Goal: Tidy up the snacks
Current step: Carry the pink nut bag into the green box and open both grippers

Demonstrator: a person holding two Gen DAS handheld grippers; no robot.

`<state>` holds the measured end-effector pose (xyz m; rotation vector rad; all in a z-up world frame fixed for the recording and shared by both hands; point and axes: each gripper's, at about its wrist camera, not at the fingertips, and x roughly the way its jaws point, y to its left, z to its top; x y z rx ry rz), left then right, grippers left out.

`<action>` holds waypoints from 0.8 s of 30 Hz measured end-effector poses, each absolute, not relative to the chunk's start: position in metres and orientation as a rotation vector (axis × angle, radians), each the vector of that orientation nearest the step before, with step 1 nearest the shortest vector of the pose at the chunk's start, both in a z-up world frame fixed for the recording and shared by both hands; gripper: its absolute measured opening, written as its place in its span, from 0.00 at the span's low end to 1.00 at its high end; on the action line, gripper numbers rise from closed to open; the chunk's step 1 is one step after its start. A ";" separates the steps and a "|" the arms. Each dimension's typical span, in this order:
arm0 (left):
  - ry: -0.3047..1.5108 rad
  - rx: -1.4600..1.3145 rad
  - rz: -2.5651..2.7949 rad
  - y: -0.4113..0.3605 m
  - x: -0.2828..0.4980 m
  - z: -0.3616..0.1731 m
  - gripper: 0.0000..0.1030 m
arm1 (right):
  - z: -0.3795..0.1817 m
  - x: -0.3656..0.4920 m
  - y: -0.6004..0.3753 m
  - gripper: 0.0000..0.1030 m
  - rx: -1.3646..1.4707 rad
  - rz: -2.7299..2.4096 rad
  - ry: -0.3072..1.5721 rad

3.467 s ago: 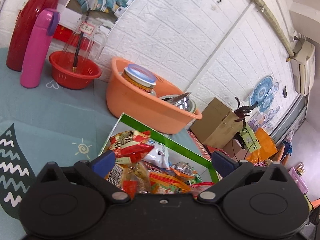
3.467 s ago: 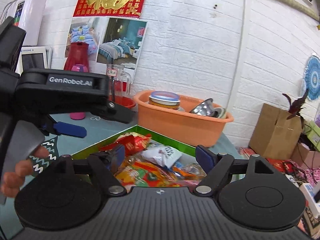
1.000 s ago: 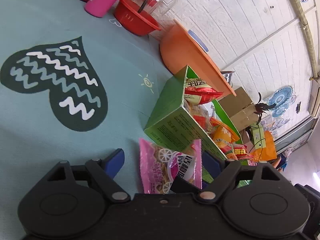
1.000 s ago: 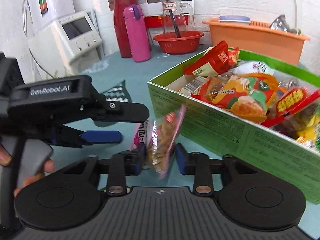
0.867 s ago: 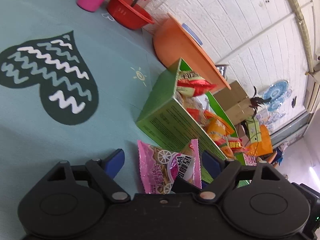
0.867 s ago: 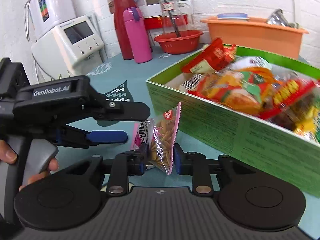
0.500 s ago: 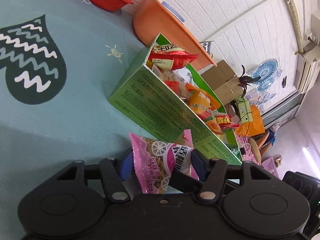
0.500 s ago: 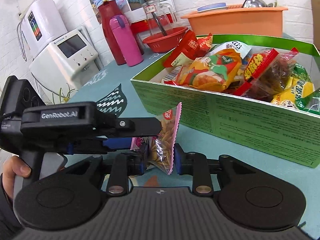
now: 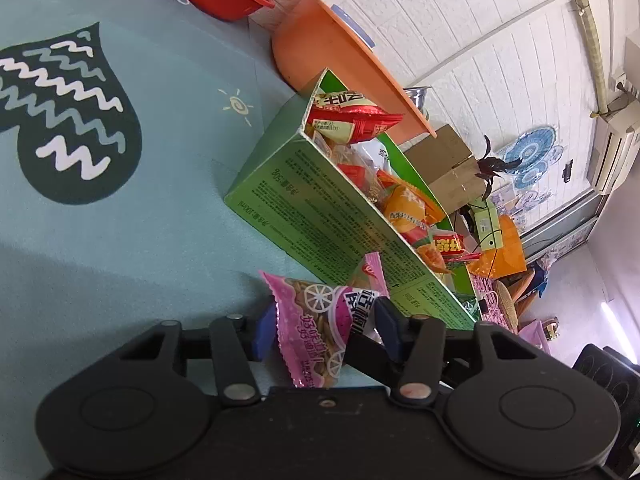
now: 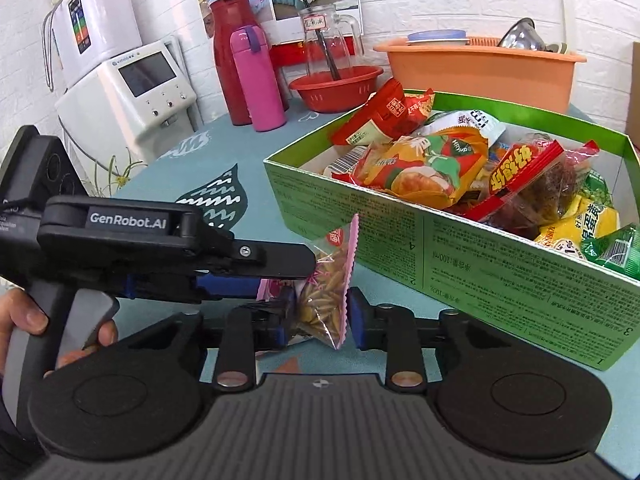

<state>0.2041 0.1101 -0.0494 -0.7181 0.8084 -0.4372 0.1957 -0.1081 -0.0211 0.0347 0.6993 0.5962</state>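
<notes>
A pink snack packet (image 9: 324, 332) of yellow sticks is held just above the teal tablecloth, in front of the green snack box (image 9: 320, 216). My left gripper (image 9: 326, 330) is shut on the pink snack packet from its side. My right gripper (image 10: 320, 318) is shut on the same packet (image 10: 326, 300), edge-on between its blue pads. The green box (image 10: 480, 276) is full of several snack bags. The left gripper body crosses the left of the right wrist view.
An orange basin (image 10: 480, 68) with dishes stands behind the box. A red bowl (image 10: 336, 88) with a glass jug, a pink bottle (image 10: 256, 80), a red thermos (image 10: 232, 60) and a white appliance (image 10: 132, 92) line the back left. A cardboard box (image 9: 444, 168) sits beyond the table.
Both grippers dropped from above the box to its front. The right gripper took the pink packet; the left gripper then closed on it too. The box now lies slightly farther off.
</notes>
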 end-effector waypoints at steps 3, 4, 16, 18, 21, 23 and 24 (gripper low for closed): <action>0.771 -0.678 -0.438 0.102 0.193 -0.033 0.43 | -0.017 0.188 -0.107 0.44 0.019 0.590 0.680; 0.749 -0.665 -0.445 0.098 0.189 -0.026 0.43 | -0.012 0.184 -0.109 0.44 0.015 0.588 0.660; 0.606 -0.513 -0.560 0.025 0.239 0.065 0.43 | 0.059 0.195 -0.160 0.45 0.013 0.466 0.398; 0.617 -0.517 -0.579 0.014 0.261 0.063 0.44 | 0.062 0.211 -0.169 0.45 0.019 0.436 0.392; 0.643 -0.524 -0.587 0.004 0.286 0.054 0.44 | 0.058 0.235 -0.180 0.45 0.048 0.405 0.410; 0.661 -0.520 -0.582 -0.001 0.300 0.048 0.44 | 0.053 0.248 -0.184 0.45 0.060 0.390 0.422; 0.669 -0.522 -0.578 -0.003 0.306 0.045 0.45 | 0.049 0.252 -0.185 0.45 0.061 0.384 0.426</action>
